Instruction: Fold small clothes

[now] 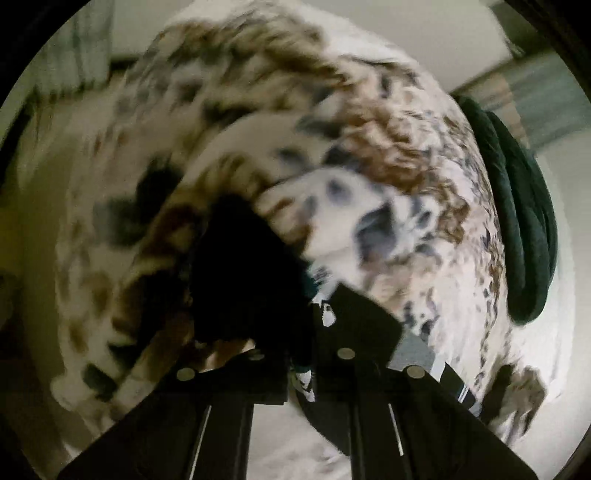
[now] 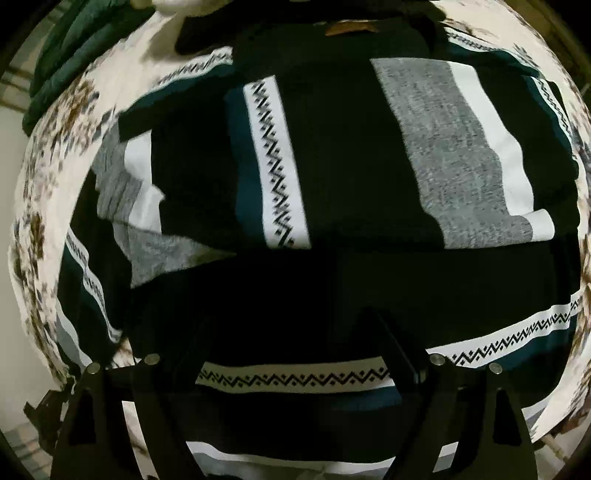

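A black garment with grey, white, teal and zigzag-patterned bands [image 2: 332, 184] lies spread and partly folded on a floral bedspread [image 2: 40, 206]. My right gripper [image 2: 291, 325] hovers over its near part with its fingers wide apart and nothing between them. In the blurred left wrist view my left gripper [image 1: 306, 295] is shut on a bunched edge of the same black garment [image 1: 243, 266], held over the floral bedspread [image 1: 369, 129].
A folded dark green cloth [image 1: 524, 221] lies at the bedspread's right edge; it also shows in the right wrist view [image 2: 70, 59] at top left. Pale floor [image 1: 424, 22] lies beyond the bed.
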